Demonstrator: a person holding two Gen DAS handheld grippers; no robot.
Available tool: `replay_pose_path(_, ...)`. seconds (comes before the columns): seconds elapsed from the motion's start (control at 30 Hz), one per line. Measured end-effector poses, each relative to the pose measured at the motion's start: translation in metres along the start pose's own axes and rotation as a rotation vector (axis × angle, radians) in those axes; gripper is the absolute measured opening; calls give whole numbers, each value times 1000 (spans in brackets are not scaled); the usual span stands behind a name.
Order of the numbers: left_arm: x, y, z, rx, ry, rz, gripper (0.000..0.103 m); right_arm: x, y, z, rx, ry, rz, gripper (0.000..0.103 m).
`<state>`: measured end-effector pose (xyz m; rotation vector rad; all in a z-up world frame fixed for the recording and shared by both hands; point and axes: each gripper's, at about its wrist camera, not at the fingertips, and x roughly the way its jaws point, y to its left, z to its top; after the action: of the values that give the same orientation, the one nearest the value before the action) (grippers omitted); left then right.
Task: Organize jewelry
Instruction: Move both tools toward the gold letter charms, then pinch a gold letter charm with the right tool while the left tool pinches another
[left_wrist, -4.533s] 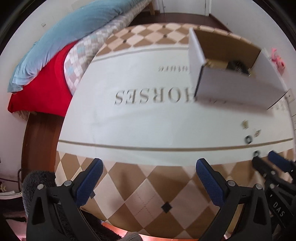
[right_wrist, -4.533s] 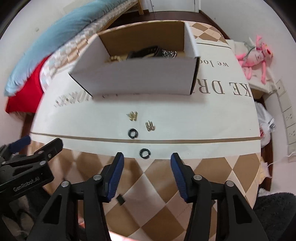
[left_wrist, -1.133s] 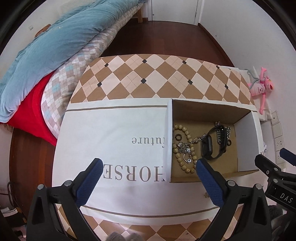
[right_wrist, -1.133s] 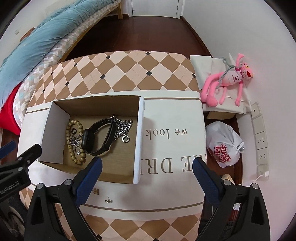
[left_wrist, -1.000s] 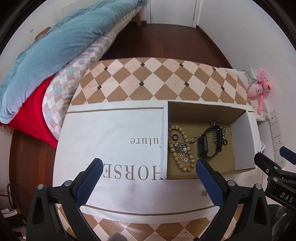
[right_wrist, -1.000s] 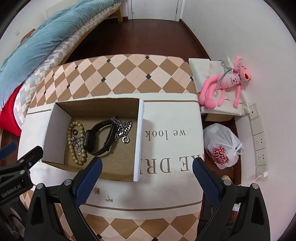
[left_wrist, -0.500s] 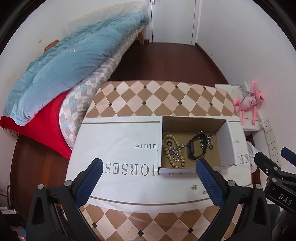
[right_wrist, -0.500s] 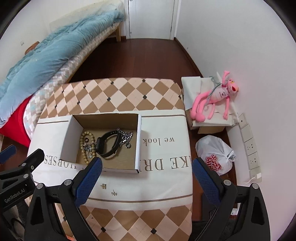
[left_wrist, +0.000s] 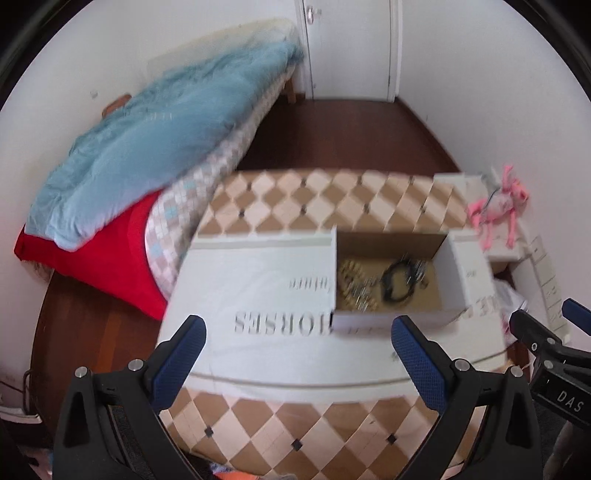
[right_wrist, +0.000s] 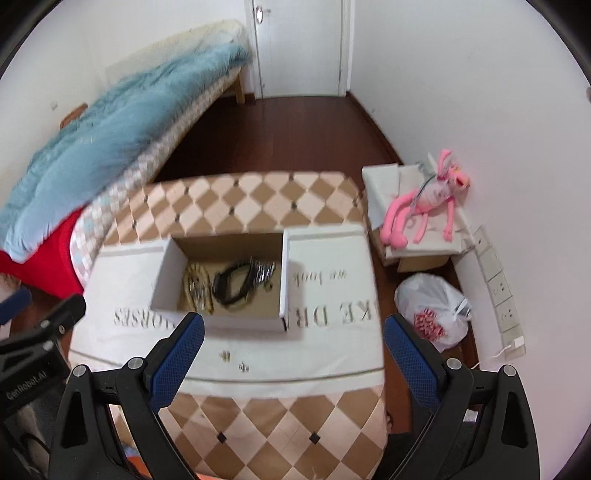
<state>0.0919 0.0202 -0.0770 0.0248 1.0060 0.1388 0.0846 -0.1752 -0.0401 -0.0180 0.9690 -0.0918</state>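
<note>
Looking down from high up, I've got the blue quilt filling the upper left of the right wrist view, a red blanket tucked under its lower edge. Sliding right, my left gripper hangs at the bottom of its own view, released, blue pads spread wide with nothing between them. Centre frame now: the checkered table with its white lettered cloth, and on that cloth the open cardboard box. Inside, toward its left wall, a beaded bracelet; just right of it a black band, with a silvery chain against the band's right side. All blurred, so finer detail escapes me. Below the box, on the cloth and outside it, two small earrings lie apart from each other. My right gripper sits at the bottom of its view, also released, jaws wide and empty. Far right: a pink plush toy on a low white stand, and a white plastic bag on the floor below it.
</note>
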Motion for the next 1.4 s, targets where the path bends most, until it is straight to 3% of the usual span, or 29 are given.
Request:
replay_pose_path(0.07,23,1,-15,3,51,14,102,24,3,-15,-6,51,33,97)
replay_pose_path(0.13,47,3,-33,1,104,18,102,49,7,-29,-10,94,82,78)
replay_pose_path(0.27,84,4,-60,12,187,54,102,99,20,-59,-19,184,148,57)
replay_pose_path(0.57,113,12,-85,16,257,97,102,145,51,-93,-92,194,146,28)
replay_pose_path(0.67,116,13,-85,22,260,101,102,150,56,-96,-110,176,129,8)
replay_pose_path(0.87,117,3,-76,37,251,76,102,146,45,-97,-86,152,143,8)
replay_pose_path(1.13,123,-54,-63,30,277,-103,102,125,-11,-88,50,126,115,8)
replay_pose_path(1.4,131,-97,-57,87,267,-164,93,127,-49,-89,125,140,85,8)
